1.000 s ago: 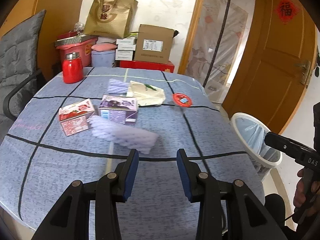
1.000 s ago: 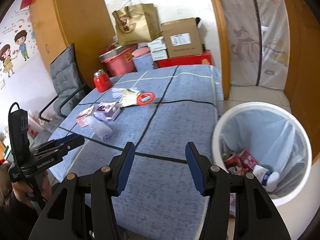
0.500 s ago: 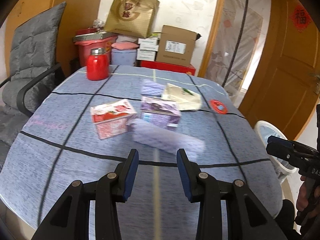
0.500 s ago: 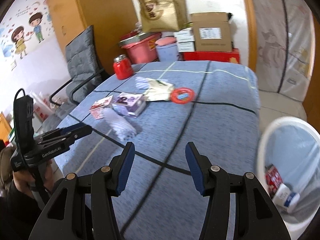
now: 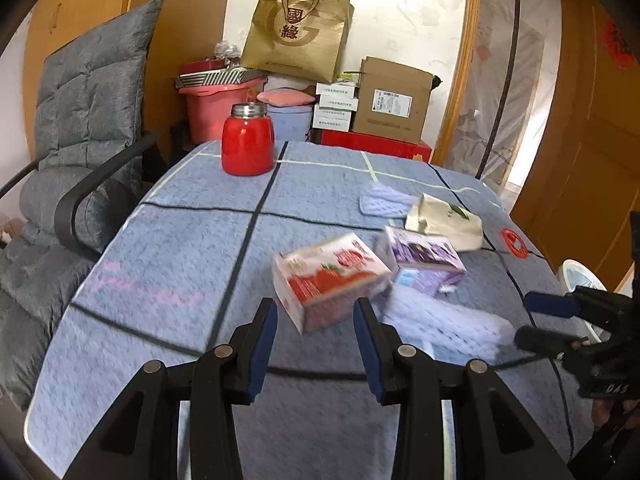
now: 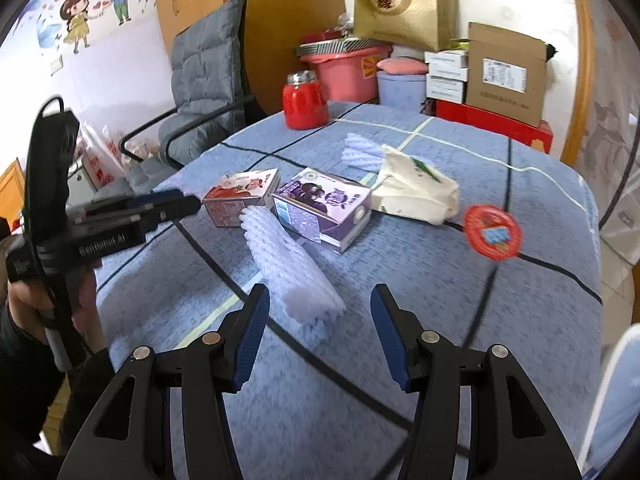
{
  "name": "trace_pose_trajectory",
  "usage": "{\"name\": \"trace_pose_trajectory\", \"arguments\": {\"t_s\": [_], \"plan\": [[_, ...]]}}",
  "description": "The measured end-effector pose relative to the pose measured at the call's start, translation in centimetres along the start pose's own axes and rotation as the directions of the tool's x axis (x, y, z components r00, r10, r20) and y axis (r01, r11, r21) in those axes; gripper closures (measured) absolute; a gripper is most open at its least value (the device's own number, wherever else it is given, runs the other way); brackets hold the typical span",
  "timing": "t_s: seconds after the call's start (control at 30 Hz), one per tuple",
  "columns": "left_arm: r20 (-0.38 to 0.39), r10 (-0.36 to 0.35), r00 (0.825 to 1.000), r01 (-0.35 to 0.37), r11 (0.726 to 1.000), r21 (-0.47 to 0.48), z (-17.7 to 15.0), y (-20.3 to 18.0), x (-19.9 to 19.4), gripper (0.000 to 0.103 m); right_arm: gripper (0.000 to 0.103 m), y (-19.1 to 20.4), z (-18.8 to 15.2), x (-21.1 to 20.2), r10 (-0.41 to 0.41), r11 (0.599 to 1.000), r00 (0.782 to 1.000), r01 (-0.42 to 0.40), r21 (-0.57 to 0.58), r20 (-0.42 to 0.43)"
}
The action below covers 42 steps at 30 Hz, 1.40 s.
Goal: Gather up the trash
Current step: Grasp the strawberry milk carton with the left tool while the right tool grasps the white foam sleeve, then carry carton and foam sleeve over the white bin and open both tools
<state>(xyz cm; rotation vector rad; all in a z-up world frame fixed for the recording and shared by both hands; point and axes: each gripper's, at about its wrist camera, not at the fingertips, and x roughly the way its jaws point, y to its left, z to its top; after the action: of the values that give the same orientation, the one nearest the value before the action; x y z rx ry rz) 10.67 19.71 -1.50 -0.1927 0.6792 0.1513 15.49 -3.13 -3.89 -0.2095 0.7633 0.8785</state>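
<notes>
On the blue checked tablecloth (image 5: pixel 180 248) lie a red-and-white carton (image 5: pixel 332 276), a purple carton (image 5: pixel 424 260), a white foam net sleeve (image 6: pixel 288 268), a second foam net (image 6: pixel 362 152), a cream paper bag (image 6: pixel 416 192) and a round red lid (image 6: pixel 494 236). My left gripper (image 5: pixel 315 308) hovers just short of the red carton. Its jaws are opening, and the pads do not touch the carton. My right gripper (image 6: pixel 320 294) is open, with the near end of the foam sleeve just beyond its tips. Neither gripper holds anything.
A red jar (image 5: pixel 248 144) stands at the table's far left corner. A grey padded chair (image 5: pixel 80 120) is at the left side. Boxes, tubs and a gold paper bag (image 5: pixel 296 28) are stacked behind. The white lined bin (image 6: pixel 616 400) stands on the floor at the right.
Both grippers swung left across the table and closer to the trash. The bin slid to the right edge of the right wrist view. The red carton now sits straight ahead of the left fingertips.
</notes>
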Motion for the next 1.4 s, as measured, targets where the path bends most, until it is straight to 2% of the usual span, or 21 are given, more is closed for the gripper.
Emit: {"name": "trace_pose_trajectory", "arguments": {"t_s": [0.07,0.37,0.4,0.43,0.53,0.6,0.83,1.03,1.17,1.27,1.4], "plan": [[0.002,-0.018,1.0,0.018,1.0,0.011,0.6,0.5,0.6,0.055,0.049,0.1,0.2,0.9,0.004,1.0,1.0,-0.004,-0.008,-0.015],[-0.024,-0.084,0.996,0.085,0.995,0.059,2.9,1.5,3.8,0.05,0.051,0.0,0.3,3.4,0.056,0.998,0.995,-0.056,0.006,-0.085],[-0.028,-0.088,0.996,0.09,0.994,0.066,3.1,1.5,4.2,0.05,0.055,-0.1,0.2,3.5,0.061,0.998,0.994,-0.061,0.011,-0.088],[-0.03,-0.094,0.995,0.096,0.992,0.077,3.2,1.3,4.5,0.05,0.069,-0.2,0.0,3.5,0.064,0.998,0.994,-0.062,0.017,-0.09],[-0.045,-0.127,0.991,0.131,0.987,0.098,3.4,1.2,5.4,0.05,0.077,-0.7,-0.4,3.0,0.074,0.997,0.994,-0.07,0.045,-0.082],[-0.07,-0.17,0.983,0.177,0.978,0.109,3.3,1.1,5.8,0.048,0.078,-1.0,-0.7,2.3,0.076,0.996,0.995,-0.071,0.06,-0.071],[-0.104,-0.225,0.969,0.239,0.959,0.15,1.3,-0.8,3.8,0.047,0.079,-1.9,-1.7,0.2,0.06,0.994,0.997,-0.055,0.095,-0.044],[-0.12,-0.251,0.961,0.27,0.945,0.183,-0.5,-3.2,2.2,0.047,0.079,-3.5,-3.0,-2.2,0.025,0.989,1.0,-0.022,0.148,-0.018],[-0.113,-0.231,0.966,0.25,0.948,0.199,-1.3,-4.9,1.6,0.047,0.079,-4.7,-4.1,-4.1,-0.003,0.982,1.0,0.004,0.191,-0.006],[-0.116,-0.252,0.961,0.271,0.944,0.19,-1.7,-6.2,1.3,0.047,0.079,-5.3,-4.9,-5.3,-0.015,0.976,1.0,0.015,0.216,0.001],[-0.137,-0.25,0.959,0.276,0.934,0.225,-2.6,-7.9,1.2,0.047,0.079,-5.8,-5.8,-6.5,-0.027,0.971,1.0,0.024,0.236,0.008]]}}
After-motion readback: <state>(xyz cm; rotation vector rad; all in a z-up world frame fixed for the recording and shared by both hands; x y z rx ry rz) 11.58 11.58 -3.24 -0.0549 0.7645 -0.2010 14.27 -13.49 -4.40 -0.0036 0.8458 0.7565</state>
